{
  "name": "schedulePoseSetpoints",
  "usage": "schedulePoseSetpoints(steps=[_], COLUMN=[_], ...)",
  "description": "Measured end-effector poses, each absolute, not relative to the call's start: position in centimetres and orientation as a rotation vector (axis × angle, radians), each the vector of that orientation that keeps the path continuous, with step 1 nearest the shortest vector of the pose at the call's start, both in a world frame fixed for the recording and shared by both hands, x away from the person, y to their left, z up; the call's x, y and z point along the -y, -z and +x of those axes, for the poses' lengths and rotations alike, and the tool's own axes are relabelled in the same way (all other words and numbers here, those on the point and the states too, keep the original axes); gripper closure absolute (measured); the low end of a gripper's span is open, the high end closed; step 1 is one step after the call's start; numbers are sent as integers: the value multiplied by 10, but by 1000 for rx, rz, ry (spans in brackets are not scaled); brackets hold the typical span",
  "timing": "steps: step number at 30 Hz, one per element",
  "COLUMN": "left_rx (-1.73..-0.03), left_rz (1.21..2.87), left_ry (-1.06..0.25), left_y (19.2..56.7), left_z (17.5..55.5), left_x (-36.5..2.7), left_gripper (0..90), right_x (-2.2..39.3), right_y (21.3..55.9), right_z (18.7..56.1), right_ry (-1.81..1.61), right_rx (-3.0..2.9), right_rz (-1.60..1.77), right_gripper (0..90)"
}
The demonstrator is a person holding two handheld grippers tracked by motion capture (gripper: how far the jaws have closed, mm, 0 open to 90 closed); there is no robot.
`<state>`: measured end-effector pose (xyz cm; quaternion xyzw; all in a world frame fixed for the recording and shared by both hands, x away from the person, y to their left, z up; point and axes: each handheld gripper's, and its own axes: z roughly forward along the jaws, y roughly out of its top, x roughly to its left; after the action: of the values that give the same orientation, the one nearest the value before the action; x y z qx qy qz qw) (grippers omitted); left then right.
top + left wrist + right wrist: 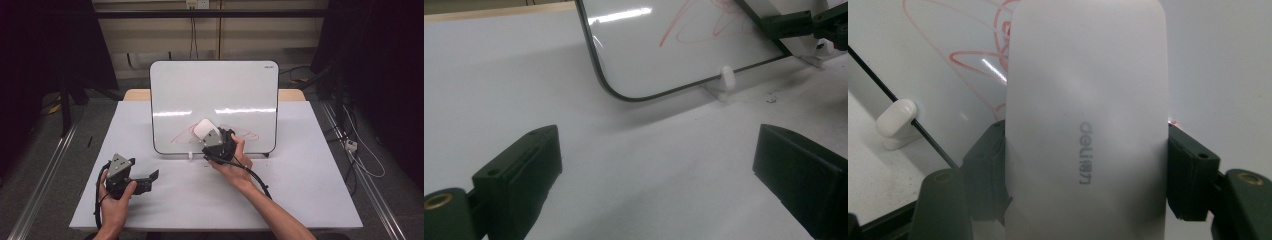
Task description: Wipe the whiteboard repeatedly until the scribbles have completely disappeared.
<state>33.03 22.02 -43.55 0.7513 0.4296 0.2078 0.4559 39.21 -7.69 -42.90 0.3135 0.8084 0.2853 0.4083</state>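
The right gripper [207,131] clamps its jaws on the eraser [1087,120] – flat against the board's [215,90] red scribble [182,134] to wipe it – while the left gripper [150,179] rests wide open, empty, near the surface's [310,200] front-left corner.

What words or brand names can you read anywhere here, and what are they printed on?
"deli", followed by smaller characters too blurred to read: printed in grey on the back of the white eraser clamped in the right gripper.
A small dark mark at the whiteboard's top right corner: too small to read.
The red marks on the board are scribbled loops, not writing.
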Motion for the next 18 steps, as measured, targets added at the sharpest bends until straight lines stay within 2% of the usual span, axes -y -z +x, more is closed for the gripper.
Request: schedulePoseSetpoints(steps=[13, 18], left_rx=[-1073, -1071], left_rz=[1848, 1851], left_ry=[-517, -519], left_y=[435, 435], left_z=[328, 328], left_x=[-223, -223], left_gripper=[55, 55], right_x=[94, 120], right_y=[423, 417], right_z=[396, 398], right_ry=[-724, -721], right_rx=[-2014, -1974], right_rz=[834, 894], right_gripper=[314, 314])
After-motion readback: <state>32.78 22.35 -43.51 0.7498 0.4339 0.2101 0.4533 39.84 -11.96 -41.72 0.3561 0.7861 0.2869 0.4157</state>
